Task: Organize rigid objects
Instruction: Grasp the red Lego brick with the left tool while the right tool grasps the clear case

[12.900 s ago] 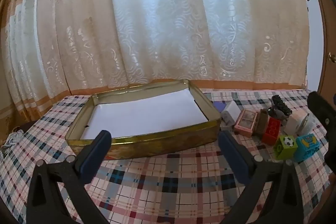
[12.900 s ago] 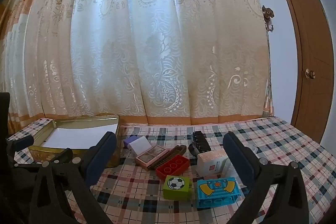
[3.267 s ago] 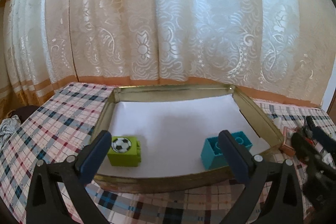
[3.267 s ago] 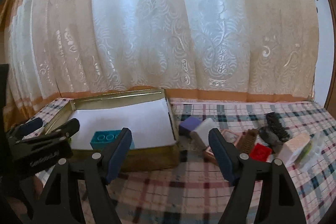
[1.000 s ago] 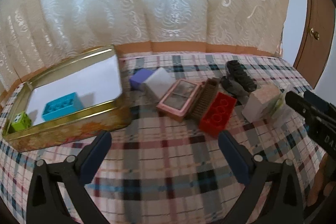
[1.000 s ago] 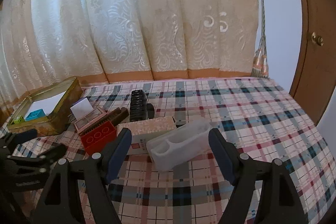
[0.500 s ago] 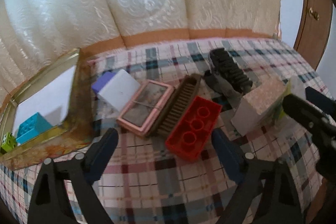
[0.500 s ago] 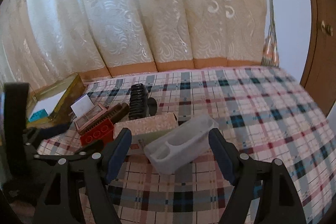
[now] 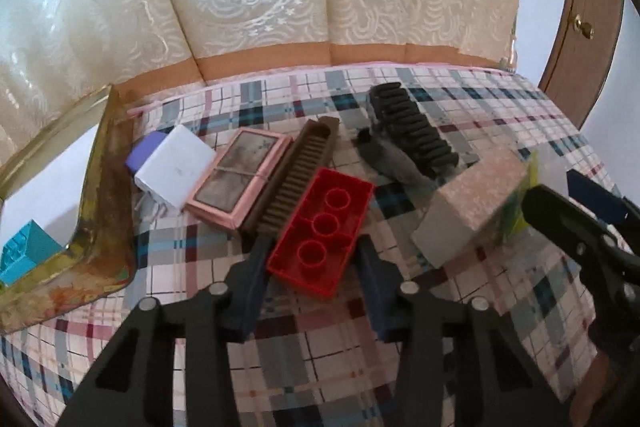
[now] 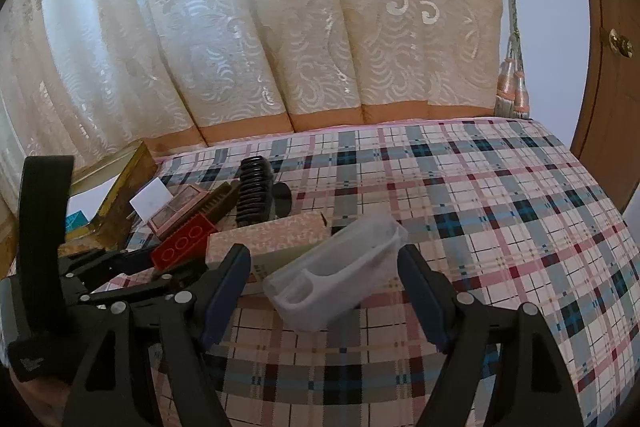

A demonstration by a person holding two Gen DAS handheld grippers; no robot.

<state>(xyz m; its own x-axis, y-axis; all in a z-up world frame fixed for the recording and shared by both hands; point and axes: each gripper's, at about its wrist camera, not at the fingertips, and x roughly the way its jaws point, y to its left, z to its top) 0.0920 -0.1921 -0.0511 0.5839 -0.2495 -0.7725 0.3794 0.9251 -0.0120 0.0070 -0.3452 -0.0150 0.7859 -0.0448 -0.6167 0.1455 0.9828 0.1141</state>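
Left tool at the red block

The left tool (image 9: 310, 283) has just been closing, its pads tight on both sides of the red block (image 9: 322, 227), which seems to sit on the checked surface (image 9: 500, 307). The right tool (image 10: 322, 287) stands apart around the clear case (image 10: 340, 279).

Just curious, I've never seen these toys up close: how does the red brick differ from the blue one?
The red brick lies outside on the checked cloth between the left hand-held gripper fingers; the blue brick sits inside the gold tin. Red shows round sockets; blue's are hidden. Both look like plastic toy blocks.
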